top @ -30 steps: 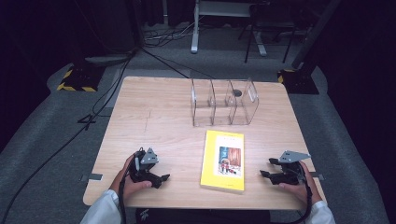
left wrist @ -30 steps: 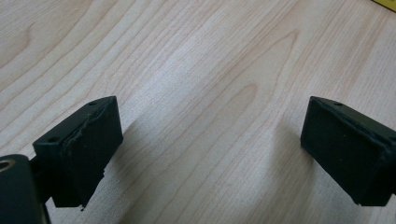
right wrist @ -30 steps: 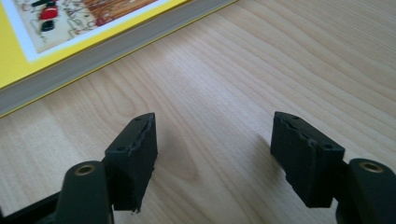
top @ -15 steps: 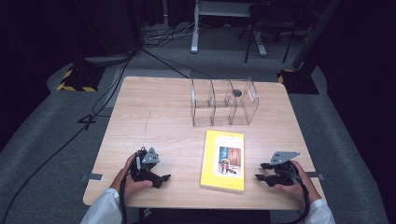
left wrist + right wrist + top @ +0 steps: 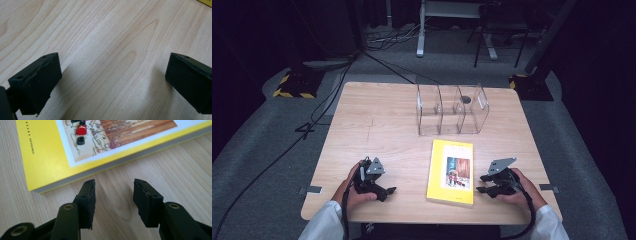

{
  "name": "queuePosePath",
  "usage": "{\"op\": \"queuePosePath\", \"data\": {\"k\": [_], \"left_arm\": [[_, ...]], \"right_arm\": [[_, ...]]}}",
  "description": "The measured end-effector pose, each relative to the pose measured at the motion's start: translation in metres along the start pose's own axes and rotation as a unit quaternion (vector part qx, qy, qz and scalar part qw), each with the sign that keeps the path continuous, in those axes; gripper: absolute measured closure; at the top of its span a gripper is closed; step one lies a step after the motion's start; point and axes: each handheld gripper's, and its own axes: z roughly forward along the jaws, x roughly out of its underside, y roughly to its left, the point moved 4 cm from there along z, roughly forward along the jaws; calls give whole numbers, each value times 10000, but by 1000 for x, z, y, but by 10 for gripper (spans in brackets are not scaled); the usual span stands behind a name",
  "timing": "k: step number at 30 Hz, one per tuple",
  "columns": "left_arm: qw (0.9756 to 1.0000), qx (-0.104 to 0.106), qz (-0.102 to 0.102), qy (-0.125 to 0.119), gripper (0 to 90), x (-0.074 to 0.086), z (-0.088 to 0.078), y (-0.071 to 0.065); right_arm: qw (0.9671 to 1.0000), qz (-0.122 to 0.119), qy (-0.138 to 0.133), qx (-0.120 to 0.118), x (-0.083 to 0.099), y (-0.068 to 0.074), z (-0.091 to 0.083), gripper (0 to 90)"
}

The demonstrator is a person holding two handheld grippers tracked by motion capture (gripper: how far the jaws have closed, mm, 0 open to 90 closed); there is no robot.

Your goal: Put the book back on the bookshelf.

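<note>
At the near edge of the wooden table (image 5: pixel 377 115), the person's two hands come in from below, each wrapped around a black gripper. The left gripper (image 5: pixel 384 189) sits near the front left corner, resting low over bare wood, and its jaws are spread wide with nothing between them; in the left gripper view (image 5: pixel 112 82) only pale wood grain lies in the broad gap, with a sliver of yellow at the upper right corner. The right gripper (image 5: pixel 482 183) is held near the front right corner, with its grey three-cornered plate on top and its jaws pointing toward the book. Its jaws have just been closing and now stand partly drawn together, yet they clasp nothing: in the right gripper view (image 5: pixel 113 200) bare table shows between the two black fingers (image 5: pixel 87 197), and their tips stop just short of the book's page edge.

The yellow book (image 5: pixel 452 170) lies flat on the table between the two grippers, much closer to the right one, with its cover up and its long side running away from the person. The cover carries a framed picture with a small red figure and fine lettering along one margin. The book's near right corner is the part just beside the right gripper.

Farther back, past the book's far end, a clear plastic organizer (image 5: pixel 452 107) with three compartments stands upright on the table, well apart from both grippers.
</note>
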Motion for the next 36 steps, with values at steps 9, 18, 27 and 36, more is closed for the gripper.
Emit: {"op": "queuePosePath", "data": {"k": [9, 18, 27, 36], "left_arm": [[10000, -5, -5, -3, 10, 0, 0, 0], [10000, -9, -5, 17, 6, 0, 0, 0], [10000, -1, -13, 7, 5, -2, 2, -2], [10000, -4, 10, 16, 5, -2, 2, -2]], "right_arm": [[9987, -305, 351, -215, -13, 0, 4, 606], [9967, -557, 495, -325, -18, 2, 5, 678], [9969, -600, 342, -374, -18, 5, 7, 695], [9971, -583, 35, -484, -21, 9, 7, 696]]}}
